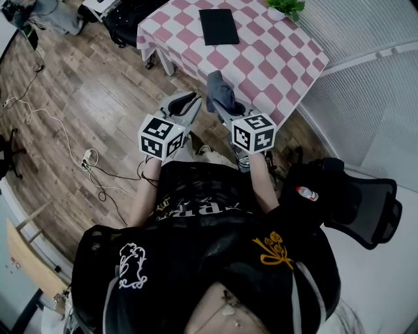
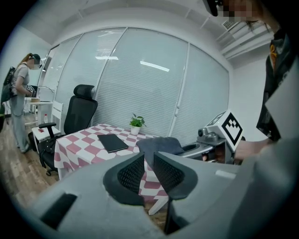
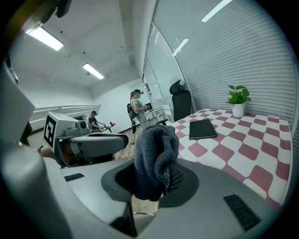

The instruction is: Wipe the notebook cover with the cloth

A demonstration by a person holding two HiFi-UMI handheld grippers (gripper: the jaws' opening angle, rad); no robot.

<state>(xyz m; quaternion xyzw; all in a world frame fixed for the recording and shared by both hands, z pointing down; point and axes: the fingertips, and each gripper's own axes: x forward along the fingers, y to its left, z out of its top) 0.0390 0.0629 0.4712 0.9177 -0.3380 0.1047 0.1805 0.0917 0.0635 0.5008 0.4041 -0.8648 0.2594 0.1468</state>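
- The wooden floor (image 1: 85,85) fills the left of the head view, with loose cables (image 1: 91,160) lying on it.
- The table (image 1: 261,59), under a pink-and-white checked cover, stands ahead of the person.
- A black office chair (image 1: 366,202) sits at the person's right, off the table's corner.
- The left gripper (image 2: 148,172) is held up short of the table. Its jaws stand only a narrow gap apart, with nothing between them; the checked cover shows through the slit.
- The right gripper (image 3: 152,186) is level with it and just beside it. Its jaws are closed on the cloth.
- The notebook (image 1: 218,26), dark and closed, lies flat on the far part of the table, well apart from both grippers.
- The cloth (image 3: 156,154), dark grey and bunched, stands up out of the right jaws near the table's near edge. It does not touch the notebook.
- A small potted plant (image 1: 285,8) stands at the table's far edge, to the right of the notebook.
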